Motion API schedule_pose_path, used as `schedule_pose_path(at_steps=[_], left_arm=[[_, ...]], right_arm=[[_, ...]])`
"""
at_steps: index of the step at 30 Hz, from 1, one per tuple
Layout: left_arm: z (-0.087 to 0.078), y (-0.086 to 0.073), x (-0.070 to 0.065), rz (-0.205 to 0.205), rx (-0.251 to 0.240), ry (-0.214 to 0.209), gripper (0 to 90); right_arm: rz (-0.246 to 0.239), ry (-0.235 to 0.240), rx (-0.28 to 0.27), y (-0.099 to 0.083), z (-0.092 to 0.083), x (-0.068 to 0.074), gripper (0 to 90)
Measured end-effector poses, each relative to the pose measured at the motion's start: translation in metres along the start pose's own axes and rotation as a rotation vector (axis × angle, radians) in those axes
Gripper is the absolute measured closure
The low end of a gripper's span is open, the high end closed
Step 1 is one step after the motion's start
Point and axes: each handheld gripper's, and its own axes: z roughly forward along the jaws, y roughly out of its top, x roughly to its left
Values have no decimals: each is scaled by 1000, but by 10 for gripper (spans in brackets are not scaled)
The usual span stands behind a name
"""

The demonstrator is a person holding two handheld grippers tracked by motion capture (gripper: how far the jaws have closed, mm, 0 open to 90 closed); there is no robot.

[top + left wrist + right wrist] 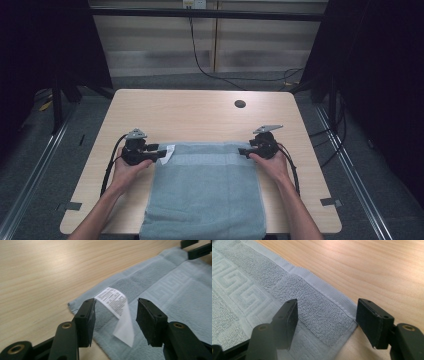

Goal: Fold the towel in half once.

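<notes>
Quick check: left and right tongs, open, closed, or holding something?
Left tongs: open, astride the towel corner's label.
Right tongs: open over the other far corner, holding nothing.

Both grippers are black. The left gripper [161, 150] and right gripper [243, 150] each carry a grey three-cornered plate on top and trail a black cable. Their blocky jaws show small screw holes and brass-coloured pivot pins. The person's forearms are bare, without sleeves.
</notes>
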Motion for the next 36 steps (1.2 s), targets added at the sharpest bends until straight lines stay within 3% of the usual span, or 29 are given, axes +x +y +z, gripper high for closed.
schedule_pose_path(at_steps=[3, 5, 6, 8, 10, 12, 15, 16, 19, 21, 26, 27, 28, 31, 33, 34, 36], left_arm=[[5, 3, 6, -21, 2, 8, 457], [9, 6, 8, -11, 9, 23, 449], [11, 7, 10, -18, 21, 31, 444], [16, 7, 9, 1, 38, 61, 415], [18, 6, 8, 6, 43, 45, 392], [18, 8, 3, 45, 49, 48, 372], [18, 8, 1, 46, 62, 22, 333], [18, 8, 1, 67, 79, 36, 315], [21, 5, 4, 64, 74, 36, 300], [23, 4, 5, 78, 77, 28, 287], [30, 3, 7, 49, 78, 22, 281], [31, 2, 6, 53, 84, 3, 284], [32, 2, 4, 98, 93, 18, 279], [35, 1, -5, 136, 102, 11, 274], [36, 1, -11, 176, 115, 33, 286], [35, 1, -14, 184, 114, 45, 327], [35, 1, -18, 192, 114, 24, 460]], right_arm=[[-15, 19, 5, -4, 1, 6, 335], [-64, -20, 7, -7, 1, 14, 345], [-63, -25, 13, -7, 1, 15, 369], [-64, -24, 9, -8, -1, 17, 448], [-68, -21, 8, -9, -4, 18, 529], [-67, -10, 6, -11, -5, 20, 599], [-53, 9, -4, -12, -6, 21, 699], [-52, 12, -5, -13, -6, 22, 731], [-38, 39, -5, -15, -8, 23, 798], [-24, 46, -7, -16, -8, 23, 811], [-24, 50, -10, -16, -8, 24, 813], [-22, 49, -10, -16, -8, 24, 813], [-22, 50, -11, -16, -8, 24, 813], [-15, 51, -13, -16, -7, 24, 812], [-18, 51, -15, -16, -7, 25, 811], [-20, 50, -15, -16, -7, 25, 812], [-19, 51, -11, -16, -7, 26, 814]])
